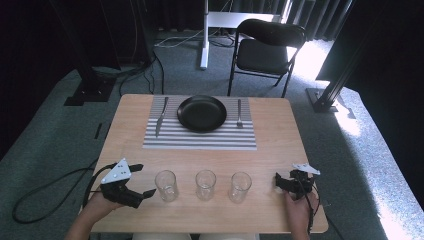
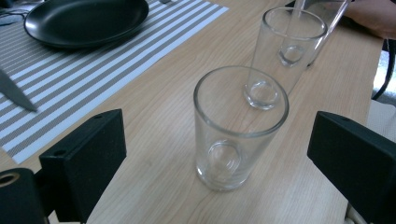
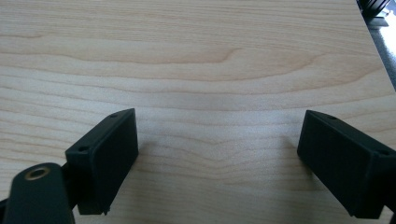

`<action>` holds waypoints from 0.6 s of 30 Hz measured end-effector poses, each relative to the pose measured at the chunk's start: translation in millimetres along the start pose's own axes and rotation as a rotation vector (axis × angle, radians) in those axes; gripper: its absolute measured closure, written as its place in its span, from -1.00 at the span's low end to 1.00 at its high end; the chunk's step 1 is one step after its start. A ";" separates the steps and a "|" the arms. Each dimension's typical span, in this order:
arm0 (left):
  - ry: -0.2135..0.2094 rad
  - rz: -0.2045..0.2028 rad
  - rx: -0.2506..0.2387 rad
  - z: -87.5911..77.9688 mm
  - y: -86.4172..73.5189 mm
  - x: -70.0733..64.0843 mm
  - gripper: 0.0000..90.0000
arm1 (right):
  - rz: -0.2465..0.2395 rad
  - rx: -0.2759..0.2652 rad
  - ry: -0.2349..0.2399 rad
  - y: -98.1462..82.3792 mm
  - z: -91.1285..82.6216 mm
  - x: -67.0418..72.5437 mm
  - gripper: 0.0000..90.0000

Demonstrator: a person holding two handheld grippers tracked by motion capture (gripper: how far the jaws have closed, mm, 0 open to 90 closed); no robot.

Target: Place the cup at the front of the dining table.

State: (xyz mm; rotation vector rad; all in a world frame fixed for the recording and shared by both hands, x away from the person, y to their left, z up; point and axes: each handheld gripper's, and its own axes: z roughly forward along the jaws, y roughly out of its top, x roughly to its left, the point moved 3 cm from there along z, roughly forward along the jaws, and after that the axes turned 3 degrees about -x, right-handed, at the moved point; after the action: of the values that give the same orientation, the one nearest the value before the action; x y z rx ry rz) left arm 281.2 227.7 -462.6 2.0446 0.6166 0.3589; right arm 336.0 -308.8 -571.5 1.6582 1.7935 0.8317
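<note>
Three clear empty glasses stand in a row near the table's front edge: left glass (image 1: 166, 185), middle glass (image 1: 205, 184), right glass (image 1: 240, 187). My left gripper (image 1: 146, 179) is open just left of the left glass, its jaws wide apart and not touching it. In the left gripper view, the nearest glass (image 2: 236, 135) stands upright ahead of the gap between the jaws, with the middle glass (image 2: 287, 46) behind it. My right gripper (image 1: 280, 182) is open to the right of the right glass, over bare wood (image 3: 217, 93), holding nothing.
A striped placemat (image 1: 200, 139) lies at the table's far side with a black plate (image 1: 202, 113) on it, a knife (image 1: 161, 117) to its left and a fork (image 1: 239, 113) to its right. A black chair (image 1: 267, 47) stands beyond the table (image 1: 280, 135).
</note>
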 end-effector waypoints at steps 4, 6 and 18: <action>-0.016 0.011 -0.006 5.5 6.9 -3.8 -0.89 | 0.001 0.000 0.000 0.0 0.0 0.0 -0.74; -0.023 0.017 -0.004 7.8 9.8 -4.8 -0.89 | 0.000 0.000 0.000 0.0 0.0 0.0 -0.74; -0.060 0.028 0.036 27.0 22.4 -11.3 -0.89 | 0.000 0.000 0.000 0.0 0.0 0.0 -0.74</action>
State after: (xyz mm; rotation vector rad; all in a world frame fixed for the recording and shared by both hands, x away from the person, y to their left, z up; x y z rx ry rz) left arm 291.0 192.6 -457.5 2.0924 0.5622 0.3034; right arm 336.0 -308.8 -571.5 1.6585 1.7934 0.8316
